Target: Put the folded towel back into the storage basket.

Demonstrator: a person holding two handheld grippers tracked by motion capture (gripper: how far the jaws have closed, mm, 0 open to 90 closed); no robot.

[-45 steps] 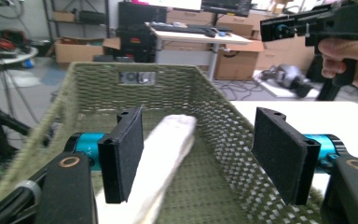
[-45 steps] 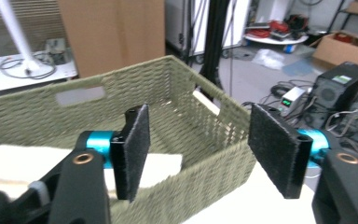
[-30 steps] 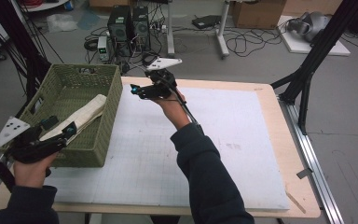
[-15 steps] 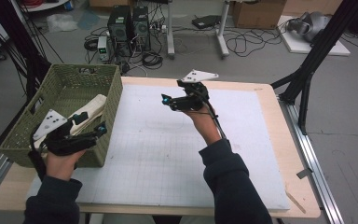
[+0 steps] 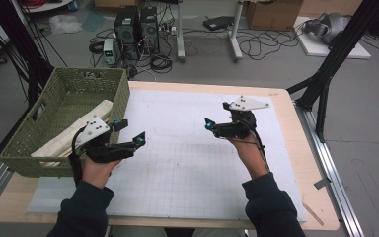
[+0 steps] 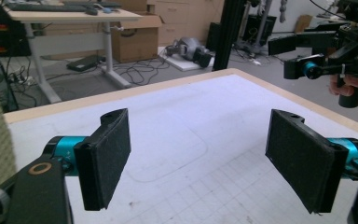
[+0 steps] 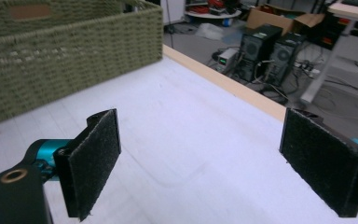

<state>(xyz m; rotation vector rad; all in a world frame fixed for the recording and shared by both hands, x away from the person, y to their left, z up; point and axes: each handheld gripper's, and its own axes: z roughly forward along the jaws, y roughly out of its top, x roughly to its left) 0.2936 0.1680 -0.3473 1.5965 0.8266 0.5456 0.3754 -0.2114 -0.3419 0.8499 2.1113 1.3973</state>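
My left gripper hovers over the white mat, just right of the green woven basket. It is open, its jaws have just been opening, and nothing is between the pads. My right gripper is over the mat's right half, pointing left toward the basket. It is open too after widening, and its pads are bare. A long pale beige object lies tilted in the basket, its top end on the right rim. The right gripper also appears in the left gripper view.
The mat covers a wooden table. Beyond its far edge, computer towers, cables and desk legs stand on the floor. Black frame struts rise at the right, and a metal rail runs along the table's right side.
Both hands have moved away from the basket. The left went right onto the mat. The right went right and nearer from the basket's far corner. The pale object stays in the basket.
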